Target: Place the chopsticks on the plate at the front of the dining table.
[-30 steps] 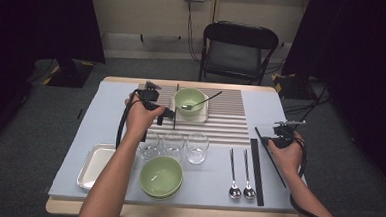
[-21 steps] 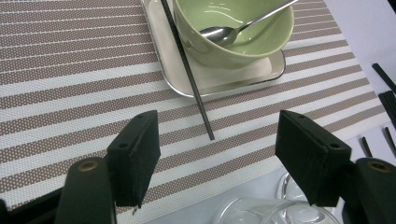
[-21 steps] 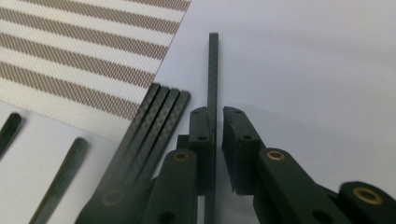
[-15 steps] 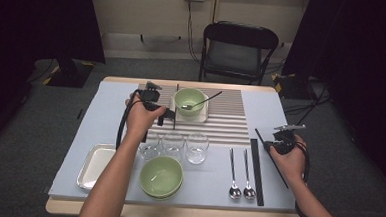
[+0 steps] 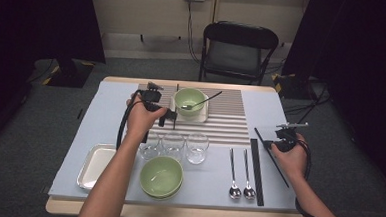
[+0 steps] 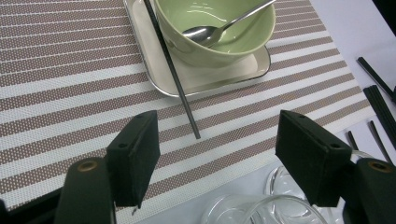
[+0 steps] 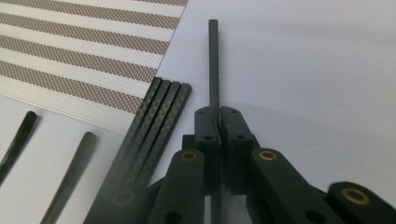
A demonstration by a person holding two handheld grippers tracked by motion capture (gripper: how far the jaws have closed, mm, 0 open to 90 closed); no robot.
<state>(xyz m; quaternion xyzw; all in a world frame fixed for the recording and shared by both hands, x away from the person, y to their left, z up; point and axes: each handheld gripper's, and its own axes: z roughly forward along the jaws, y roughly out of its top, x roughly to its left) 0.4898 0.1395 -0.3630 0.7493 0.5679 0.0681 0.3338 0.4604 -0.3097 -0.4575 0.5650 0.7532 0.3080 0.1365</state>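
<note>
Placemat: striped placemat (image 6: 70, 88) lies directly under the left gripper (image 6: 217, 161) and reaches past its jaws on both sides; use it as the level reference for any descent.
Tray and bowl: small tray (image 6: 149, 56) with the green bowl (image 6: 219, 32) sits just ahead of the left jaws; a spoon (image 6: 210, 31) rests inside the bowl. Keep the pads clear of the tray rim.
Left gripper: jaws stand wide apart with nothing between the pads.
Placed chopstick: one dark chopstick (image 6: 175, 77) leans across the tray rim, its tip on the mat ahead of and between the left jaws. Judgement: leave it undisturbed.
Right gripper: right gripper (image 7: 218, 126) is clamped on a single black chopstick (image 7: 213, 65), which projects straight ahead of the jaws above the table cover.
Spare chopsticks: bundle (image 7: 159, 116) lies just left of the right jaws, not touching the held stick.
Handling note: stick is thin and slippery; carry it level, grip firm, so it lands beside its mate on the tray.
</note>
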